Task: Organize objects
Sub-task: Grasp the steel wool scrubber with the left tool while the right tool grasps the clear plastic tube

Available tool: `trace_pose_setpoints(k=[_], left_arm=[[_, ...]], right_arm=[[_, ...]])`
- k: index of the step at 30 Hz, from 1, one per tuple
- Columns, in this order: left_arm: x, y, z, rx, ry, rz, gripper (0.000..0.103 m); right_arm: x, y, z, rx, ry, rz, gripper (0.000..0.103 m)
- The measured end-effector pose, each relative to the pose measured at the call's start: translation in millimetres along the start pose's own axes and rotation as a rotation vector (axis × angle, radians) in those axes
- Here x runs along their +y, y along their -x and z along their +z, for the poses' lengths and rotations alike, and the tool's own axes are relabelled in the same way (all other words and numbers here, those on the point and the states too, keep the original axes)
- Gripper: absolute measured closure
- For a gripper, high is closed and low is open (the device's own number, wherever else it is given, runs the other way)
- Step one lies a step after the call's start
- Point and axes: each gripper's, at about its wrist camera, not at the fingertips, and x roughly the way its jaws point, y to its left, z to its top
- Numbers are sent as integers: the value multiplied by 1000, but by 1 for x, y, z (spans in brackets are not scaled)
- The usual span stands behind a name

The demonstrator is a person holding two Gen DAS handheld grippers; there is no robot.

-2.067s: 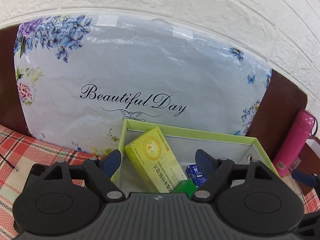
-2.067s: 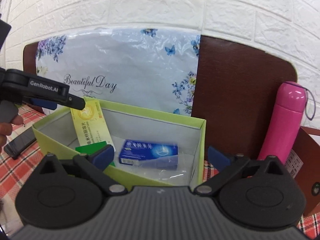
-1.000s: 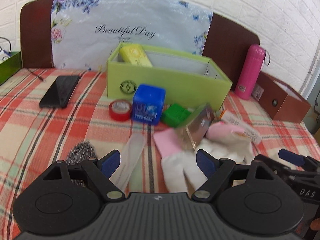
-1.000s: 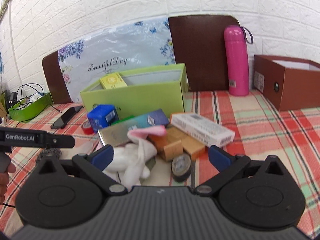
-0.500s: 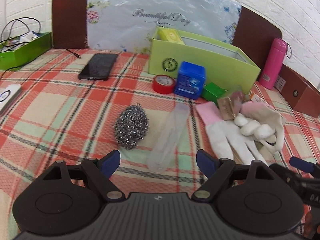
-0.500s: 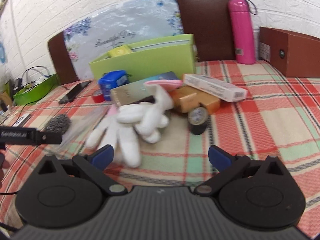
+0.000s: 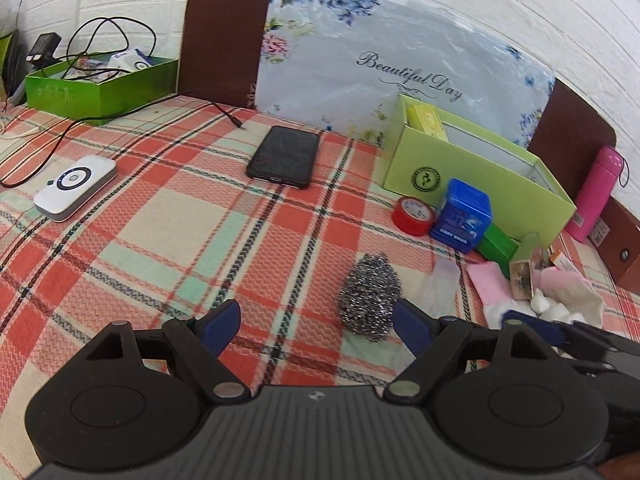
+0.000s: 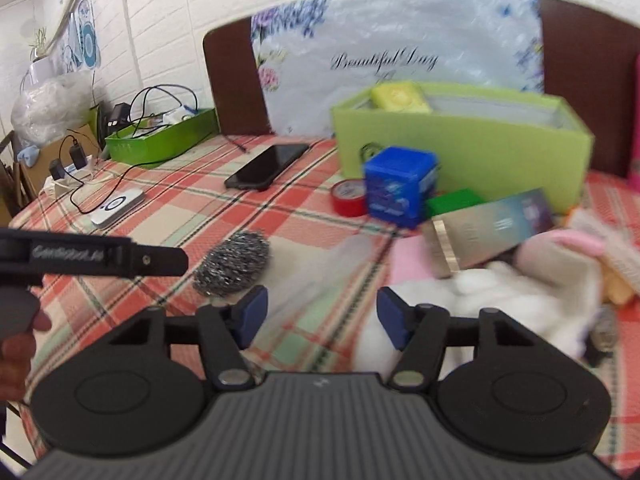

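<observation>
My left gripper (image 7: 316,326) is open and empty, low over the checked cloth, with a steel scourer (image 7: 370,298) just ahead of its right finger. My right gripper (image 8: 322,318) is open and empty above a clear plastic strip (image 8: 320,272), with the scourer (image 8: 232,260) to its left and a white and pink glove (image 8: 520,288) to its right. A light green box (image 7: 476,184) holds a yellow packet (image 7: 426,120). In front of it stand a blue box (image 7: 462,216), a red tape roll (image 7: 414,216) and a small green box (image 7: 498,244).
A black phone (image 7: 284,156) and a white charger pad (image 7: 74,186) lie on the cloth to the left. A green tray (image 7: 100,80) with cables stands at the far left. A pink flask (image 7: 596,196) and a brown box (image 7: 622,248) stand at the right.
Both grippers have pulled back from the green box and swung left and down. The left one now faces the scourer and phone; the right one hangs over the clear strip.
</observation>
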Motion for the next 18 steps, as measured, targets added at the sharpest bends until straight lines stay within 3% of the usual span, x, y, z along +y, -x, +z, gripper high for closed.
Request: trace_pose_setpoints(k=[5, 9, 14, 18], left_arm=[[8, -5, 6, 3, 25, -21, 17], [3, -14, 11, 9, 19, -51, 17], [-11, -32, 18, 19, -16, -88, 17], [-23, -48, 19, 44, -56, -100, 17]], right_arm=[[14, -39, 6, 71, -12, 1, 42], [27, -37, -6, 65, 125, -12, 45], [18, -9, -27, 36, 203, 15, 69], [0, 11, -37, 47, 219, 8, 76]])
